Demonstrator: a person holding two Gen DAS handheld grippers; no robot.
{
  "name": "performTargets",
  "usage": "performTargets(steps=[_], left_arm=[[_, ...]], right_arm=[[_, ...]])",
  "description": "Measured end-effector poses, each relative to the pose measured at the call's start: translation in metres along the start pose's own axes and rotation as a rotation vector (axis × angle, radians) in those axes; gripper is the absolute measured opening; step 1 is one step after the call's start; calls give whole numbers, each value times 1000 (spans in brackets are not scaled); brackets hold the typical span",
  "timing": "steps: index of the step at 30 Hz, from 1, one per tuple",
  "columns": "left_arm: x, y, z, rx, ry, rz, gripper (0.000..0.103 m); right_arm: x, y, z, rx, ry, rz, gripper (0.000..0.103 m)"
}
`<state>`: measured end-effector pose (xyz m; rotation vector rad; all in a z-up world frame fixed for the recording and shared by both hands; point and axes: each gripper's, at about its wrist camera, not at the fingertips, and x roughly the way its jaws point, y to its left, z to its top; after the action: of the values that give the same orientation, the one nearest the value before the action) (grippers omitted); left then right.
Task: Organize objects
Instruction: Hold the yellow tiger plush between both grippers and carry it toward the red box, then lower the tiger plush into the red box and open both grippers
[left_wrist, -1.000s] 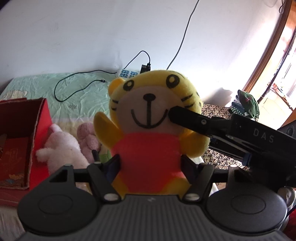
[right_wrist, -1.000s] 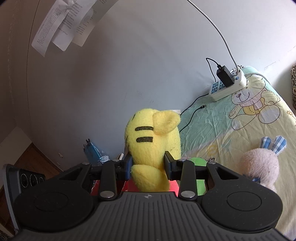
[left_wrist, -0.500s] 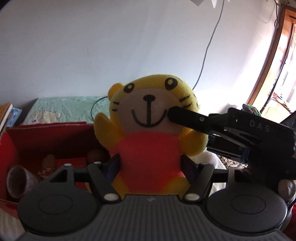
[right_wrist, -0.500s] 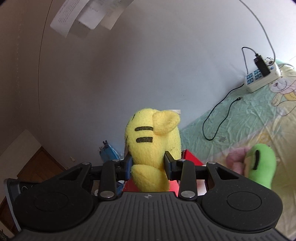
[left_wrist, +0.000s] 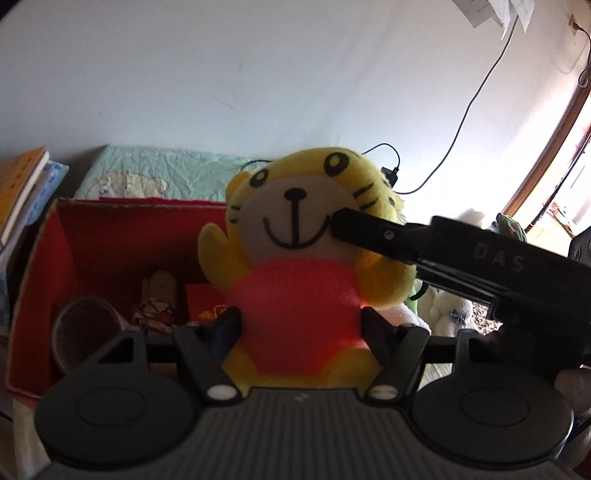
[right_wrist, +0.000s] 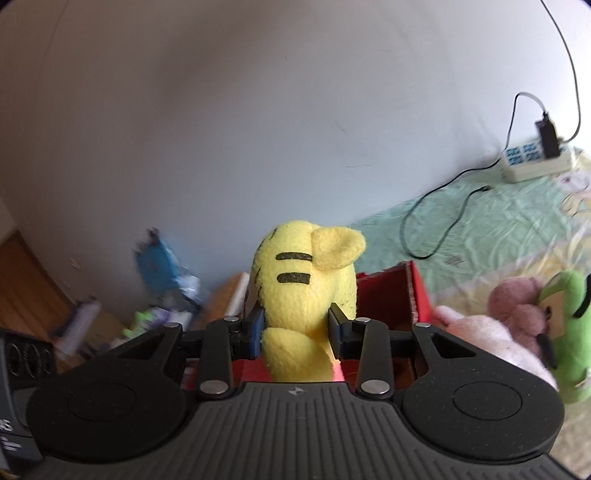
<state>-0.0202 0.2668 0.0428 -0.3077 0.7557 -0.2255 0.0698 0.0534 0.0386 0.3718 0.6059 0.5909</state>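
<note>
A yellow tiger plush (left_wrist: 295, 280) with a red shirt is held upright in the air by both grippers. My left gripper (left_wrist: 301, 326) is shut on its red body. My right gripper (right_wrist: 297, 332) is shut on its head from the side; its finger (left_wrist: 373, 230) shows pressing the tiger's cheek in the left wrist view. The plush (right_wrist: 303, 288) hangs above an open red cardboard box (left_wrist: 110, 236), also seen behind the plush in the right wrist view (right_wrist: 388, 295).
The box holds a brown cup (left_wrist: 81, 336), a small figure (left_wrist: 157, 295) and a red packet (left_wrist: 205, 306). Books (left_wrist: 22, 188) stand left of it. Pink plush toys (right_wrist: 517, 317) and a green one (right_wrist: 569, 314) lie on the bedsheet. A power strip (right_wrist: 535, 162) sits by the wall.
Both grippers have carried the tiger plush leftward, from over the bed's plush toys to over the red box. The grip on it is unchanged.
</note>
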Motion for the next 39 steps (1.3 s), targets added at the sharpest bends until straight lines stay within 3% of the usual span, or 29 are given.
performTargets(steps=[10,17,24,28,39], left_arm=[[43,12,0,-1,62,-82,77],[62,24,-6,-18,108,-85,78],[75,25,-15,-21,145,-90,81],[80,27,-19,-29,161,-104,88],[63,13,-20,60,139,-85,89]], right_arm=[[29,21,-3,-186,69,-222,37],[59,8,-12,-146,199,-275,38],[60,10,-21,-207,166,-265,41],[49,1,-19,-148,143,-228,48],[6,-6,-29,-88,75,-180,46]])
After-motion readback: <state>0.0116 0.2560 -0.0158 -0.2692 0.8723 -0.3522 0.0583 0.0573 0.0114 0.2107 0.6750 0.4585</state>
